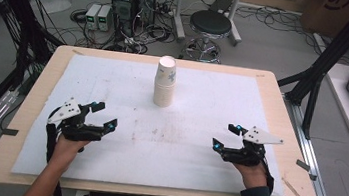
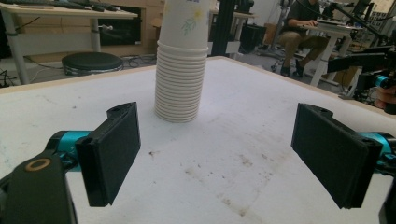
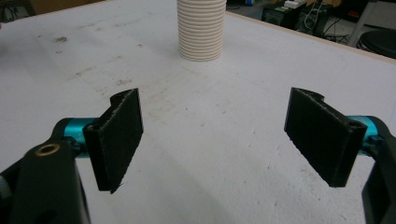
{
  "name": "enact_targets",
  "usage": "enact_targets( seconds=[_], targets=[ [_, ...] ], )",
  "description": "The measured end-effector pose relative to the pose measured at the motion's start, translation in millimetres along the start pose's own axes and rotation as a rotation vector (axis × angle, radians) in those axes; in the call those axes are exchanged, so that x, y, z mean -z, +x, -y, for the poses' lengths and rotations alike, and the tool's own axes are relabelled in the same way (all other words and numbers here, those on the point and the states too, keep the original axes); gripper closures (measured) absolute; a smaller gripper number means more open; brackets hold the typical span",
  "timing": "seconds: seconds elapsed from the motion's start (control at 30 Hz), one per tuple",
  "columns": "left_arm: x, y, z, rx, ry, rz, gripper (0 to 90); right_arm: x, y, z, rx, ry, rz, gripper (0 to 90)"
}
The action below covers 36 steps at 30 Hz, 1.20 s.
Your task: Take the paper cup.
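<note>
A tall stack of white paper cups [image 1: 165, 82] stands upside down near the far middle of the white mat [image 1: 113, 85]; the top cup has a small flower print. My left gripper [image 1: 102, 115] hovers at the near left of the mat, open and holding nothing. My right gripper [image 1: 227, 137] hovers at the near right, also open and holding nothing. In the left gripper view the cup stack [image 2: 181, 70] rises beyond my left gripper [image 2: 217, 154]. The right gripper view shows the stack [image 3: 201, 29] farther off, past my right gripper [image 3: 215, 140]. Both grippers are well apart from the cups.
The mat covers a wooden table [image 1: 280, 126] and carries brown stains [image 1: 168, 130] in the middle. Behind the table are a black stool [image 1: 210, 24], computer boxes [image 1: 134, 2] and tangled cables. Black frame posts [image 1: 325, 61] flank the table. A person [image 2: 303, 23] sits at a distant desk.
</note>
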State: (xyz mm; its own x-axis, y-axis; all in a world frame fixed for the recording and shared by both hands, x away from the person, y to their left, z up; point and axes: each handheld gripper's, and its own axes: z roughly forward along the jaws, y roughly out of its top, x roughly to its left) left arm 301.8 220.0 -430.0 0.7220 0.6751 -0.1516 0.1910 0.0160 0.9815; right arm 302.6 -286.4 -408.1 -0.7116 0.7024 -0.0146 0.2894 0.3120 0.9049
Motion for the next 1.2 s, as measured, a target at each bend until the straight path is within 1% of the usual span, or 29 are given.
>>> enact_targets(
  seconds=[0.23,0.3,0.4,0.47,0.67,0.77,0.8,0.83,0.93,1.03,1.1,1.2],
  targets=[
    [-2.6,-2.3,-0.7,-0.004,0.001,0.010,15.7,0.7,-0.1,-1.3,-0.005,-0.010,-0.002,19.8],
    [-3.9,-1.9,-0.8,-0.005,0.007,0.012,15.7,1.2,0.5,-1.4,-0.015,-0.007,-0.003,19.8],
    [-6.3,-0.5,-1.8,-0.002,0.009,0.012,15.7,1.7,0.3,-1.5,-0.013,-0.013,-0.004,19.8],
    [-7.9,-0.4,-3.9,0.001,0.008,0.012,15.7,2.0,-0.1,-1.5,-0.010,-0.014,-0.003,19.8],
    [-15.7,-0.5,-13.7,0.008,0.017,0.036,15.7,2.3,-0.1,-2.5,-0.013,-0.010,0.001,19.8],
    [-23.5,0.2,-22.8,0.013,0.016,0.052,15.7,1.8,0.4,-3.5,-0.012,-0.010,0.001,19.8],
    [-27.5,0.1,-28.0,0.015,0.015,0.054,15.7,1.3,0.6,-3.7,-0.007,-0.009,0.001,19.8],
    [-29.8,0.7,-31.6,0.009,0.017,0.059,15.7,0.8,1.4,-4.0,-0.012,-0.005,0.000,19.8],
    [-41.6,1.9,-47.5,0.008,0.019,0.082,15.7,-0.9,1.6,-4.0,-0.013,0.002,-0.006,19.8],
    [-54.0,2.3,-63.8,-0.003,0.022,0.093,15.7,-2.1,1.7,-4.0,-0.008,0.003,-0.009,19.8],
    [-62.7,2.0,-73.6,-0.025,0.030,0.099,15.7,-2.1,1.8,-4.3,-0.008,0.005,-0.008,19.8],
    [-76.1,1.4,-85.9,-0.045,0.041,0.107,15.7,-1.9,1.3,-4.2,-0.014,0.004,-0.009,19.8]
  ],
)
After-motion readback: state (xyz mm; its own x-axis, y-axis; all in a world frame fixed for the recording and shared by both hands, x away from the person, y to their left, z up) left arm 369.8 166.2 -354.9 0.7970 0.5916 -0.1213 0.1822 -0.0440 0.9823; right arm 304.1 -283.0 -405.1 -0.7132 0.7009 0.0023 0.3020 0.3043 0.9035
